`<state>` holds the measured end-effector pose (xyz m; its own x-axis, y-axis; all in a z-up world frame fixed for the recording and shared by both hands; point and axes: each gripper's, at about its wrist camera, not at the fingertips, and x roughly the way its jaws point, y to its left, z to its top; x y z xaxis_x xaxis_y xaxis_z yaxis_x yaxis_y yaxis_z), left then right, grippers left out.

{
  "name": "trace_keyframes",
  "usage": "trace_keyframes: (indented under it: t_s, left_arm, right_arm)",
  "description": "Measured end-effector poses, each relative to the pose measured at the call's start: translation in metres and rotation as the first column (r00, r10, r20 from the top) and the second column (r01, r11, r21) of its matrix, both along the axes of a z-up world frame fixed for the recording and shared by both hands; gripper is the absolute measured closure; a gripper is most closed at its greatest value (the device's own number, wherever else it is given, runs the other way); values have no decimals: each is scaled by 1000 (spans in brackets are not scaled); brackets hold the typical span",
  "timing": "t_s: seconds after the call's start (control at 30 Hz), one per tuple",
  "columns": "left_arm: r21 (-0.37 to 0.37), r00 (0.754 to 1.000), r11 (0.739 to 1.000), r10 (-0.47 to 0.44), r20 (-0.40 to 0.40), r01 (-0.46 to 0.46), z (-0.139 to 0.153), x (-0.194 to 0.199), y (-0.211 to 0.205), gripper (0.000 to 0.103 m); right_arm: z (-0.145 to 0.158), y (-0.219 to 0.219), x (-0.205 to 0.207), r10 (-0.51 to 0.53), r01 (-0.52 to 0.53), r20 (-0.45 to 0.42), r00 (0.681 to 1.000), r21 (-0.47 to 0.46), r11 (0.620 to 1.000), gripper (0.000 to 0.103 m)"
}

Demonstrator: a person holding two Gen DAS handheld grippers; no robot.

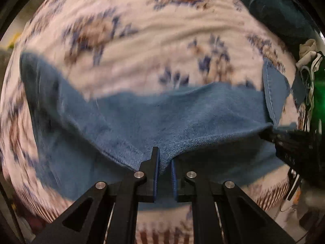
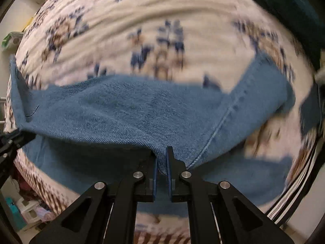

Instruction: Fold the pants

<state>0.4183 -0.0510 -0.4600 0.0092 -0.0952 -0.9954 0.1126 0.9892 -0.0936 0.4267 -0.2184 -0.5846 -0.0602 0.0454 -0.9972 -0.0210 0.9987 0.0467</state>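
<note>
Blue denim pants (image 1: 154, 113) hang lifted above a bed, stretched between both grippers. My left gripper (image 1: 164, 158) is shut on a pinch of the denim edge, its blue pads clamping the cloth. My right gripper (image 2: 161, 158) is shut on another fold of the same pants (image 2: 132, 109), near a stitched seam (image 2: 219, 124). In the left wrist view the right gripper (image 1: 270, 132) shows at the right, holding the cloth's edge. In the right wrist view the left gripper (image 2: 18, 136) shows at the far left. Part of the pants lies below on the bed.
A bedspread (image 1: 154, 26) with blue and brown flower print covers the bed under the pants. A dark teal cloth (image 1: 280, 8) lies at the far right corner. Loose clothes and cords (image 1: 308, 61) hang at the right edge. Boxes and clutter (image 2: 22, 209) sit on the floor at left.
</note>
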Motion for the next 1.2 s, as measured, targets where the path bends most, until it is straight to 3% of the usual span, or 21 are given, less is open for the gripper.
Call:
trace_keyframes:
  t_s: [0.17, 0.27, 0.37, 0.5, 0.53, 0.6, 0.63, 0.67, 0.7, 0.8, 0.93, 1.07, 1.2]
  left_arm:
    - [24, 987, 992, 126, -98, -124, -60, -51, 26, 95]
    - [40, 981, 989, 146, -124, -142, -93, -62, 31, 94]
    - [68, 984, 987, 149, -95, -143, -92, -64, 27, 89]
    - [105, 990, 985, 142, -12, -140, -65, -72, 16, 84]
    - [124, 992, 984, 126, 4, -126, -58, -75, 11, 81]
    - [132, 993, 984, 119, 23, -121, -50, -79, 8, 68]
    - [132, 992, 983, 124, 26, -126, -45, -82, 9, 47]
    - [118, 991, 984, 135, 23, -136, -43, -82, 10, 23]
    - [102, 988, 983, 150, 22, -151, -39, -80, 12, 17]
    - [97, 981, 977, 185, 51, -189, -22, -72, 20, 15]
    - [191, 977, 961, 177, 122, -198, -23, -48, 26, 15]
    - [261, 969, 938, 192, 154, -228, -44, -19, 39, 15]
    - [277, 969, 933, 196, 150, -231, -64, -1, 36, 15]
  right_arm:
    - [-39, 13, -76, -27, 32, -107, 994, 49, 998, 95]
    - [-71, 17, -96, -67, 75, -152, 986, 43, 996, 93]
    - [-81, 15, -95, -103, 112, -184, 977, 36, 993, 90]
    - [-65, 12, -94, -125, 133, -190, 974, 32, 991, 86]
    - [-59, 12, -95, -126, 132, -185, 975, 21, 991, 81]
    - [-41, 9, -97, -138, 141, -160, 977, 12, 990, 52]
    - [-34, 8, -98, -143, 146, -151, 978, 11, 989, 18]
    - [-25, 7, -100, -150, 152, -140, 979, 7, 988, 11]
    - [-15, 5, -103, -160, 163, -122, 980, 16, 987, 11]
    - [9, -11, -106, -223, 224, -85, 971, 10, 974, 11]
    - [23, -54, -87, -376, 376, -32, 926, -29, 926, 11]
    - [3, -118, -48, -493, 491, -7, 870, -88, 867, 11]
    - [-40, -146, -4, -513, 500, -12, 859, -200, 843, 11]
